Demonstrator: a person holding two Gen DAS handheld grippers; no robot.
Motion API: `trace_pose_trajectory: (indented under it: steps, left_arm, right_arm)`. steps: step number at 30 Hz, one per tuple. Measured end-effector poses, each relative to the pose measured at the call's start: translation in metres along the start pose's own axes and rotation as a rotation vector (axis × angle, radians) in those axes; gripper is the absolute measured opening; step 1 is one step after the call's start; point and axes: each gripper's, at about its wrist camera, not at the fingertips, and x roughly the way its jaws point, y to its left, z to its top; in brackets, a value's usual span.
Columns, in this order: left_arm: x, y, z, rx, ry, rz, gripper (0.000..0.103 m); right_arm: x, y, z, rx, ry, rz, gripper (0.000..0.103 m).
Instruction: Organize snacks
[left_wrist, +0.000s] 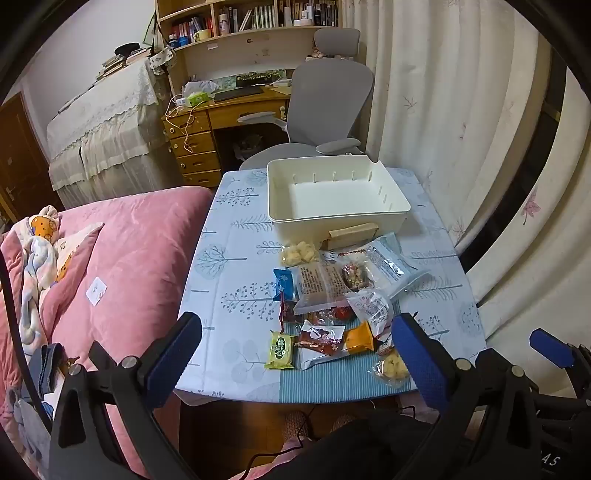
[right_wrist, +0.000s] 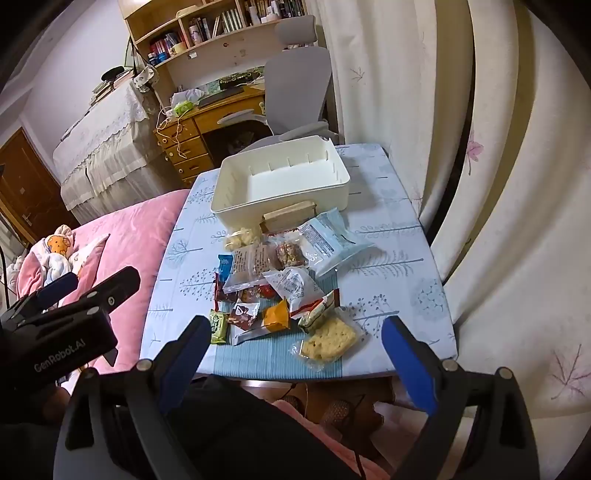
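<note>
Snacks (left_wrist: 328, 299) lie in a loose heap on the worktop (left_wrist: 229, 280), in front of the bin (left_wrist: 336, 192), which stands empty at the far side with its wooden handle (left_wrist: 352, 232) facing us. We hold both grippers above the near edge, tilted down at the heap. Our left gripper (left_wrist: 295, 354) has its jaws wide apart with nothing between them; the same goes for our right gripper (right_wrist: 291, 350).

Nearest us in the left view sit a green packet (left_wrist: 280, 350), a brown-red packet (left_wrist: 319, 339) and an orange packet (left_wrist: 359, 336), side by side. A clear pack of yellow crackers (right_wrist: 328, 339) lies at the near right of the heap, just beside a red-and-green wrapper (right_wrist: 317, 308). Farther back are a clear bag with printed text (left_wrist: 319, 284), a blue packet (left_wrist: 283, 282) to its left, and a large pale blue pack (right_wrist: 328, 240) touching the bin's front. A pink bed (left_wrist: 129, 258) runs along the worktop's left side.
</note>
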Motion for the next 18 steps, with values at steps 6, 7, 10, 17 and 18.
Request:
trace_pose_trajectory:
  steps: [6, 7, 10, 17, 18]
  left_arm:
    - [0.0003, -0.0008, 0.0006, 0.006, -0.001, 0.006, 0.102]
    - [0.0003, -0.0009, 0.0009, 0.006, -0.001, 0.008, 0.102]
    - [0.0032, -0.0009, -0.001, 0.008, -0.007, 0.007, 0.102]
    - [-0.0034, -0.0036, 0.0005, 0.013, -0.007, 0.008, 0.102]
    - [-0.0029, -0.0034, 0.0011, 0.013, -0.006, 0.007, 0.102]
  right_arm:
    - [0.003, -0.0003, -0.0028, 0.002, 0.01, -0.002, 0.094]
    - [0.0034, -0.0003, -0.004, 0.002, 0.01, -0.002, 0.094]
    - [0.0041, 0.0012, -0.0074, 0.004, 0.013, -0.004, 0.094]
    - [0.0039, -0.0014, -0.0041, 0.006, 0.018, -0.003, 0.094]
    - [0.0041, -0.0014, -0.0045, 0.006, 0.018, -0.003, 0.094]
